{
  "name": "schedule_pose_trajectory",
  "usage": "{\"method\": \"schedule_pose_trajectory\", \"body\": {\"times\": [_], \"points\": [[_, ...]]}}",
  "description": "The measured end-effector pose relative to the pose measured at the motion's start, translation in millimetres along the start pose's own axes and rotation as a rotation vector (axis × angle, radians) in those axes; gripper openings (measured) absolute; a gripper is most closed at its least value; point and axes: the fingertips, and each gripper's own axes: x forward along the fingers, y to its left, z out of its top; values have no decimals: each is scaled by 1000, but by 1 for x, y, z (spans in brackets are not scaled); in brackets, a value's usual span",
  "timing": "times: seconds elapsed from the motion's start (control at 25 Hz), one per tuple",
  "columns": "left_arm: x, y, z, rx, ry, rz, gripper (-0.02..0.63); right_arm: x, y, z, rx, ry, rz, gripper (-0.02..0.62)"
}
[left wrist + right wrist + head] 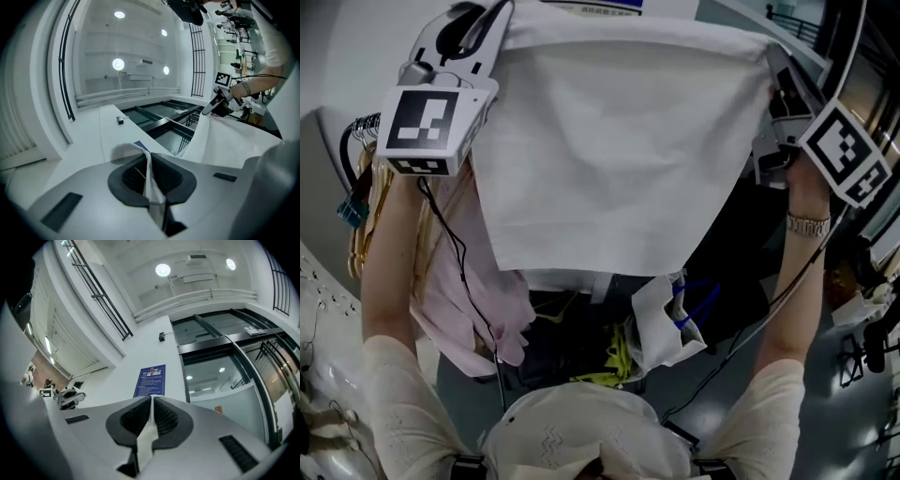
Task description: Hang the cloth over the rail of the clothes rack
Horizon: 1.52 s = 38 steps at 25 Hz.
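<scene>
White cloth [619,159] hangs flat, lightly creased, stretched between both grippers.

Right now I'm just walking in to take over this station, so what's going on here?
A person holds a gripper in each hand, both raised. The left gripper and the right gripper each have their fingers shut on an upper corner of a white cloth, which hangs spread flat between them. A pink garment hangs lower down at the left. The cloth hangs free and isn't draped over anything that shows, so it looks not yet hung.
</scene>
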Motion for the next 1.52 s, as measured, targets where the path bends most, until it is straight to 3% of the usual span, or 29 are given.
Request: {"method": "schedule_pose_trajectory", "body": {"times": [0.2,0.48,0.6,0.72,0.84,0.92,1.08,1.2,1.4,1.52], "points": [[43,16,-20,17,42,8,21,42,-14,4,-17,-10,28,23],[75,10,-72,67,210,-84,21,95,-37,-45,14,165,105,23],[80,3,-82,204,256,-118,21,103,-39,-62,-1,198,161,23],[79,-3,-97,361,302,-132,21,106,-32,-71,-52,231,271,25],[84,-10,-113,452,345,-145,21,109,-32,-81,-95,274,344,25],[87,-16,-122,437,360,-162,21,110,-38,-91,-122,296,358,41],[87,-26,-140,320,384,-199,21,109,-48,-108,-130,372,405,92],[84,-29,-143,302,375,-192,21,104,-54,-114,-148,405,450,106],[84,-26,-147,273,393,-198,21,93,-112,-98,-142,382,312,109],[86,-28,-131,285,323,-184,21,91,-62,-73,-225,305,420,109]]}}
